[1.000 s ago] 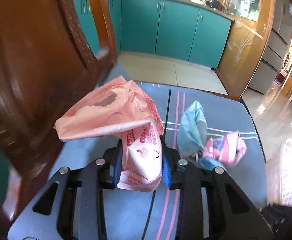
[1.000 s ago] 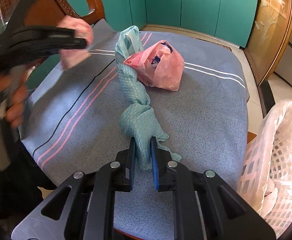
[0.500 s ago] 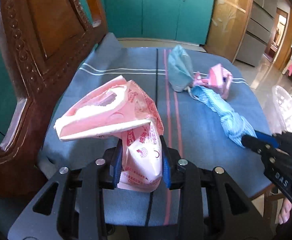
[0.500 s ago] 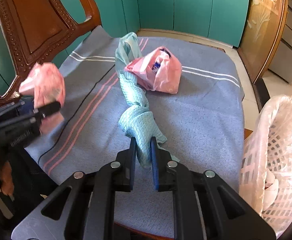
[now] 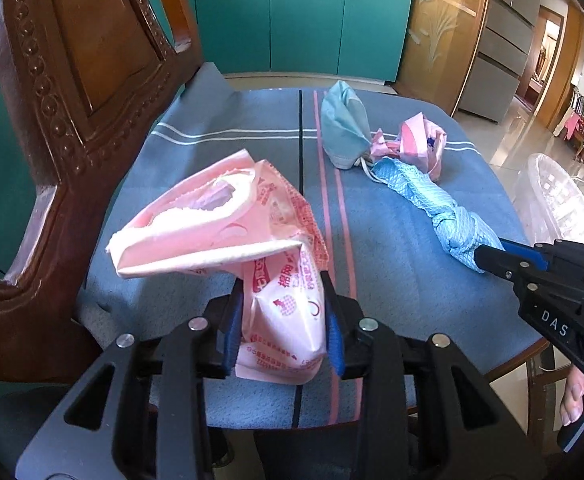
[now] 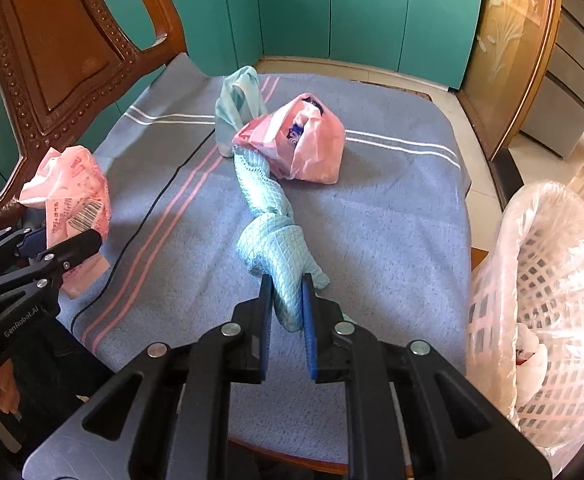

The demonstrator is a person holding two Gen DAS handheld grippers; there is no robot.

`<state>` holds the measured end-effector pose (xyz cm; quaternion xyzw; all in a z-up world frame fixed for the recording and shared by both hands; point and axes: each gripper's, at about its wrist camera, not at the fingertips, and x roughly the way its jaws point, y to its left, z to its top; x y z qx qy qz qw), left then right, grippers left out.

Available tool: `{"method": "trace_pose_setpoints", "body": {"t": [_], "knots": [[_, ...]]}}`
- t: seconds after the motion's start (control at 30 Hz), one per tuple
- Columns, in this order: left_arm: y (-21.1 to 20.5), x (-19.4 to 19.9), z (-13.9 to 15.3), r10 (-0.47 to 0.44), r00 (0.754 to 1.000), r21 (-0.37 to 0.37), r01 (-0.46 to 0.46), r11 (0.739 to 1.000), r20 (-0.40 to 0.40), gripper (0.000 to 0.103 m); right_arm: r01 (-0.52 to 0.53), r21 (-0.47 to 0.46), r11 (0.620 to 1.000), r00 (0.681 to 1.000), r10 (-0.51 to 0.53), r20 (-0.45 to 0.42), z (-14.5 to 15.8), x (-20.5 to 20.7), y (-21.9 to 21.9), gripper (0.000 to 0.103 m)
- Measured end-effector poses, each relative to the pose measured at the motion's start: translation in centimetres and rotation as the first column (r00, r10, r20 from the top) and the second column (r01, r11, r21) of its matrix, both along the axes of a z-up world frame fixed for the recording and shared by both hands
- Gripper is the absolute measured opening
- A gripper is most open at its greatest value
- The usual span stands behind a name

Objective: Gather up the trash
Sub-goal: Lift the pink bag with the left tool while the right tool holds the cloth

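Note:
My left gripper [image 5: 283, 320] is shut on a pink tissue wrapper [image 5: 227, 232] and holds it above the near left of the blue-cloth table [image 5: 392, 248]; the wrapper also shows in the right wrist view [image 6: 71, 192]. My right gripper [image 6: 285, 308] is shut on the near end of a twisted light-blue cloth [image 6: 267, 216], which lies along the table; it shows in the left wrist view [image 5: 432, 200] too. A pink plastic bag [image 6: 304, 140] and a pale blue mask [image 6: 235, 104] lie at the cloth's far end.
A white lattice basket lined with clear plastic [image 6: 544, 280] stands off the table's right edge. A carved wooden chair back [image 5: 71, 100] rises at the left. Teal cabinets [image 6: 332, 12] line the far wall.
My left gripper has pulled back toward the near left edge with the pink wrapper. My right gripper stays shut on the blue cloth and has barely moved.

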<state>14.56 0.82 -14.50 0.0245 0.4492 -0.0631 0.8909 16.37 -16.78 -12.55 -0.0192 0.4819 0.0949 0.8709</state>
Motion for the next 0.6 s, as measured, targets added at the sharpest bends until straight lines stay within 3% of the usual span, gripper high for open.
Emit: {"method": "trace_pose_setpoints", "body": {"t": [0.6], "knots": [[-0.35, 0.40, -0.59, 0.010, 1.000, 0.008, -0.010, 1.000, -0.007, 0.050, -0.003, 0.010, 1.000, 1.000, 0.004, -0.023, -0.68, 0.29, 0.09, 0.015]]}}
